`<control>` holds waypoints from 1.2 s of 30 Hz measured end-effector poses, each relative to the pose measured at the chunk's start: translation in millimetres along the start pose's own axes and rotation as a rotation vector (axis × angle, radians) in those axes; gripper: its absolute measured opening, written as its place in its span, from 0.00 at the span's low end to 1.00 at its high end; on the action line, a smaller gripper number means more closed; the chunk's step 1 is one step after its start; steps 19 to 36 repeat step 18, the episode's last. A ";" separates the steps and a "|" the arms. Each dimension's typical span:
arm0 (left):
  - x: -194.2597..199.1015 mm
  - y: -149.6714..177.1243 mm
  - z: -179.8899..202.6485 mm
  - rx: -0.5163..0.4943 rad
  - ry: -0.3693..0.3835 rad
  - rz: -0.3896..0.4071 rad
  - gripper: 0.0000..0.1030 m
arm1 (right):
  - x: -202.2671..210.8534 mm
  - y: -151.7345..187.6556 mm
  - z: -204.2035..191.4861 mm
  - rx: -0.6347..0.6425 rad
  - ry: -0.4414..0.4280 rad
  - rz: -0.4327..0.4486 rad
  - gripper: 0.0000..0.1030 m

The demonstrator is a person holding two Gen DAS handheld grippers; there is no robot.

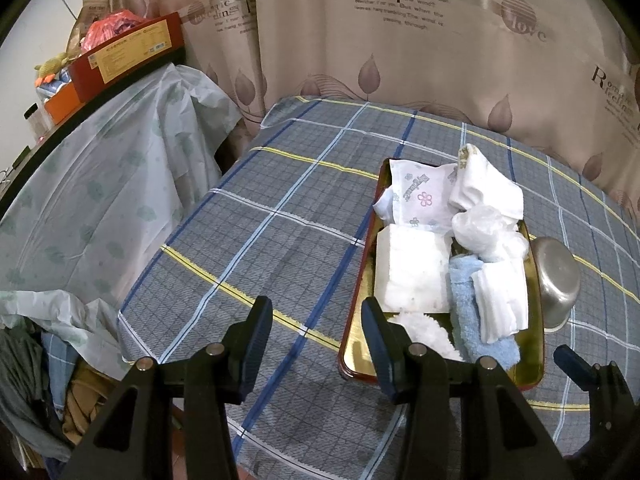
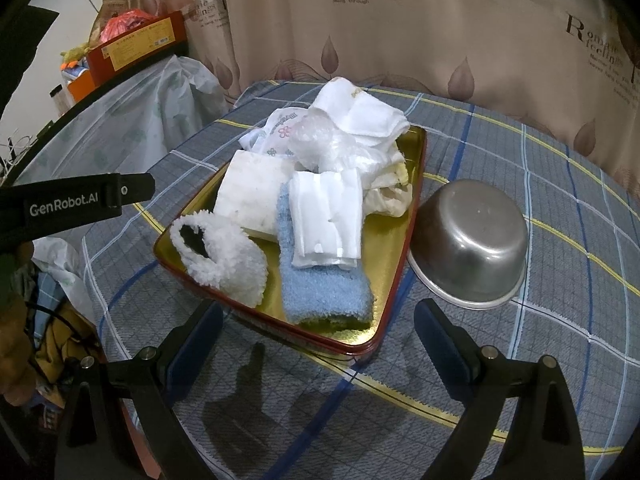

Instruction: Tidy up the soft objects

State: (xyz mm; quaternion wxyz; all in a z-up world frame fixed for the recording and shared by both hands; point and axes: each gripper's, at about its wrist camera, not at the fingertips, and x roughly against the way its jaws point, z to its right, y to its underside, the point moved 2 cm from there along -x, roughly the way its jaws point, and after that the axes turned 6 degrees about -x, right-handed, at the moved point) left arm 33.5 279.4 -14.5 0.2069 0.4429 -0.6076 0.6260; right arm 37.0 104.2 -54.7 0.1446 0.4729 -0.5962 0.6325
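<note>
A gold tray with a red rim [image 2: 394,240] holds a pile of soft things: a blue fluffy cloth [image 2: 320,284], a white fluffy sock [image 2: 232,264], a folded white cloth [image 2: 326,220], a white foam block [image 2: 250,192], a crumpled plastic bag [image 2: 320,140], a white towel [image 2: 360,116] and a flowered tissue pack [image 1: 420,196]. My right gripper [image 2: 320,340] hovers open over the tray's near edge, nothing between its fingers. My left gripper [image 1: 316,340] stands open over the cloth-covered table, its right finger at the tray's [image 1: 352,308] near left corner.
An upturned steel bowl [image 2: 468,240] sits just right of the tray on the checked tablecloth [image 1: 260,240]. A plastic-draped shelf [image 1: 100,200] with boxes stands to the left. A patterned curtain [image 1: 400,60] hangs behind. Clothes are heaped at the lower left.
</note>
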 end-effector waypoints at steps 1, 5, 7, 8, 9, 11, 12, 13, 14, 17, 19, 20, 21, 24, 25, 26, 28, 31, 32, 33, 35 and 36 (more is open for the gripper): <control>0.1 -0.4 0.0 -0.004 0.001 0.000 0.46 | 0.1 -0.1 0.0 0.001 -0.001 -0.001 0.92; 0.5 -0.6 0.1 -0.004 0.001 0.001 0.46 | 0.4 -0.2 -1.1 0.004 -0.001 0.000 0.92; 0.8 -0.6 0.6 -0.004 0.000 0.000 0.46 | 1.3 0.0 -1.9 0.008 -0.001 0.001 0.92; 0.7 -0.8 0.6 -0.004 0.001 0.001 0.46 | 1.3 0.1 -2.0 0.008 -0.001 0.000 0.92; 1.1 -1.0 1.1 -0.006 0.003 0.003 0.46 | 1.4 -0.1 -2.1 0.007 -0.001 0.001 0.92; 2.5 -1.2 2.0 -0.004 0.001 0.009 0.46 | 1.3 -0.3 -2.4 0.006 -0.001 0.001 0.92; 3.0 -1.2 2.1 -0.003 0.002 0.012 0.46 | 1.3 -0.3 -2.5 0.006 -0.001 0.002 0.92; 3.4 -1.3 3.1 -0.006 0.004 0.014 0.46 | 1.3 -0.3 -2.4 0.006 -0.001 0.002 0.92; 4.2 -1.6 3.4 -0.007 0.001 0.016 0.46 | 1.8 -0.6 -2.8 0.006 -0.001 0.004 0.92; 5.4 -2.2 5.3 -0.013 0.003 0.020 0.46 | 3.5 0.8 -3.7 0.012 -0.001 0.007 0.93; 6.0 -2.5 5.6 -0.010 0.000 0.020 0.46 | 4.2 1.4 -4.2 0.014 -0.003 0.008 0.93; 6.0 -2.5 5.6 -0.010 0.000 0.020 0.46 | 4.2 1.4 -4.2 0.014 -0.003 0.008 0.93; 6.0 -2.5 5.6 -0.010 0.000 0.020 0.46 | 4.2 1.4 -4.2 0.014 -0.003 0.008 0.93; 6.0 -2.5 5.6 -0.010 0.000 0.020 0.46 | 4.2 1.4 -4.2 0.014 -0.003 0.008 0.93; 6.0 -2.5 5.6 -0.010 0.000 0.020 0.46 | 4.2 1.4 -4.2 0.014 -0.003 0.008 0.93; 6.0 -2.5 5.6 -0.010 0.000 0.020 0.46 | 4.2 1.4 -4.2 0.014 -0.003 0.008 0.93; 6.0 -2.5 5.6 -0.010 0.000 0.020 0.46 | 4.2 1.4 -4.2 0.014 -0.003 0.008 0.93; 6.0 -2.5 5.6 -0.010 0.000 0.020 0.46 | 4.2 1.4 -4.2 0.014 -0.003 0.008 0.93; 6.0 -2.5 5.6 -0.010 0.000 0.020 0.46 | 4.2 1.4 -4.2 0.014 -0.003 0.008 0.93; 6.0 -2.5 5.6 -0.010 0.000 0.020 0.46 | 4.2 1.4 -4.2 0.014 -0.003 0.008 0.93; 6.0 -2.5 5.6 -0.010 0.000 0.020 0.46 | 4.2 1.4 -4.2 0.014 -0.003 0.008 0.93; 6.0 -2.5 5.6 -0.010 0.000 0.020 0.46 | 4.2 1.4 -4.2 0.014 -0.003 0.008 0.93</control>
